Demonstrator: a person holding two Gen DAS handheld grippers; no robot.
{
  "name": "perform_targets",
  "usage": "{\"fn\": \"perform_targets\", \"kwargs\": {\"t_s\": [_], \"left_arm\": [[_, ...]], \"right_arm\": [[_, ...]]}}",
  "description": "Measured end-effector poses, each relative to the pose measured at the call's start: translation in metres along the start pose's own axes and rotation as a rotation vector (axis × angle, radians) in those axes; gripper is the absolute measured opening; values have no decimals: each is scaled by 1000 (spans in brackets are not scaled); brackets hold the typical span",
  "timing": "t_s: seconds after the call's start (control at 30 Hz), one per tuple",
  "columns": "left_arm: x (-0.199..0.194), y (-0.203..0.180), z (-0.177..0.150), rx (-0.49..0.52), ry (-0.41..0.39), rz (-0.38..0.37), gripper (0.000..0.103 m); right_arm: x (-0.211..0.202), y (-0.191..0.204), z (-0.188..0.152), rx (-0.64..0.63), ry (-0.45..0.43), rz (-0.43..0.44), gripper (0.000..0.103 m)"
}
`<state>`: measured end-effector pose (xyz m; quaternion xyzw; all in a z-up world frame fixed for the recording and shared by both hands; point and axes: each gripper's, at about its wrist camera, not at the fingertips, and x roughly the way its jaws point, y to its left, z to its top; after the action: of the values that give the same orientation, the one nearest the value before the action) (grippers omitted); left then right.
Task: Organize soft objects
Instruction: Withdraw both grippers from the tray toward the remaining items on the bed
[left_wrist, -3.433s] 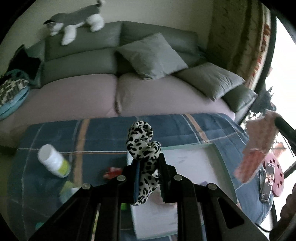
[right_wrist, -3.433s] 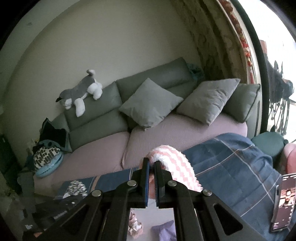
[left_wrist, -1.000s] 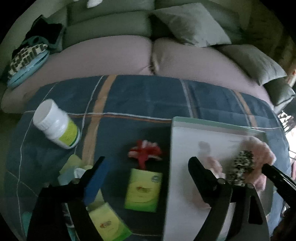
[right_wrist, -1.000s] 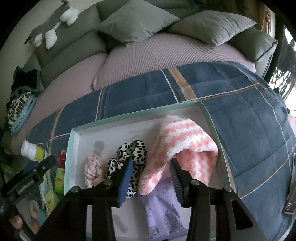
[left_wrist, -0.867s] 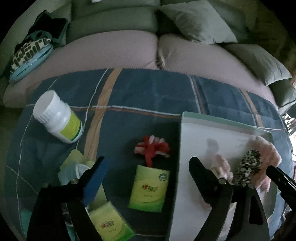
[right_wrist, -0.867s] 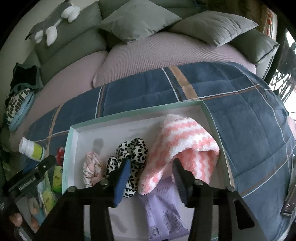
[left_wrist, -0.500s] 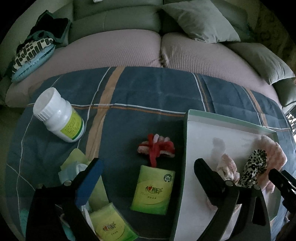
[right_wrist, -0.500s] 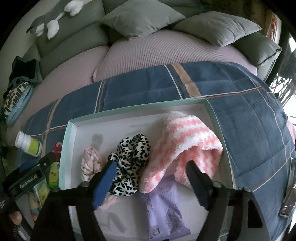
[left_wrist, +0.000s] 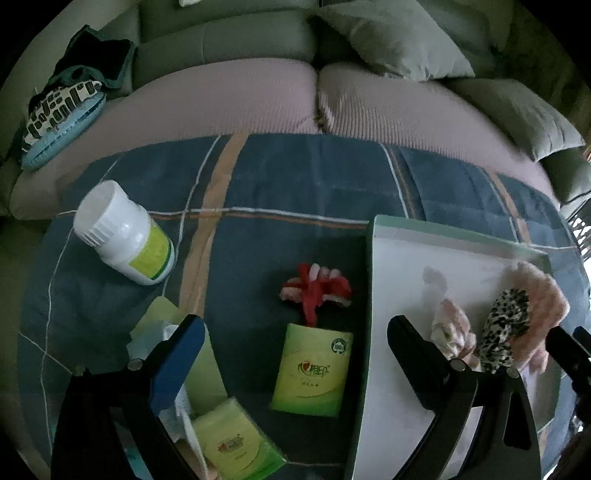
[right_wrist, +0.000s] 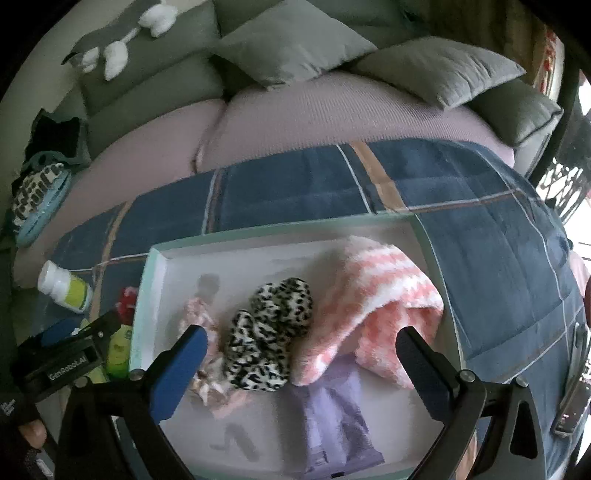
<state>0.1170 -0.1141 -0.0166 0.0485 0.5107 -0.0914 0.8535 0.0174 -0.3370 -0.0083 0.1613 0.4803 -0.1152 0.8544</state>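
A white tray (right_wrist: 236, 254) with a pale green rim lies on the blue plaid cloth. In it lie a leopard-print scrunchie (right_wrist: 269, 332), a pink and white fluffy sock (right_wrist: 376, 299), a pale pink scrunchie (right_wrist: 197, 314) and a purple packet (right_wrist: 332, 410). My right gripper (right_wrist: 301, 354) is open and empty above them. My left gripper (left_wrist: 295, 343) is open and empty over a red and pink scrunchie (left_wrist: 317, 290) that lies on the cloth left of the tray (left_wrist: 391, 273).
A white pill bottle (left_wrist: 123, 232) lies on its side at the left. Green tissue packs (left_wrist: 314, 369) lie near the left gripper. A sofa with grey cushions (right_wrist: 295, 40) stands behind. A phone (right_wrist: 574, 384) lies at the right edge.
Both grippers let go of the leopard scrunchie and the pink sock into the tray and opened. The right jaws have spread wider. The left gripper has moved left, toward the red scrunchie.
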Motion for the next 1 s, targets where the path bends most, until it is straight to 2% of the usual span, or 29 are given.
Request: {"fn": "perform_targets", "kwargs": {"t_s": [0.1, 0.27, 0.43, 0.57, 0.8, 1.0], "left_arm": [[-12, 15, 2, -21, -22, 0, 99], [-22, 60, -1, -115, -23, 100, 99], [-28, 102, -14, -220, -9, 139, 99], [-35, 122, -21, -254, -19, 189, 99], [-41, 147, -30, -322, -28, 186, 99], [-47, 163, -36, -369, -43, 153, 99]], "right_arm": [[-4, 11, 0, -16, -13, 19, 103], [-8, 37, -1, -58, -19, 83, 103], [-11, 66, -7, -109, -22, 125, 103], [-11, 90, -13, -152, -17, 168, 103], [-11, 124, -23, -222, -11, 223, 103], [-5, 140, -30, -245, -4, 260, 103]]}}
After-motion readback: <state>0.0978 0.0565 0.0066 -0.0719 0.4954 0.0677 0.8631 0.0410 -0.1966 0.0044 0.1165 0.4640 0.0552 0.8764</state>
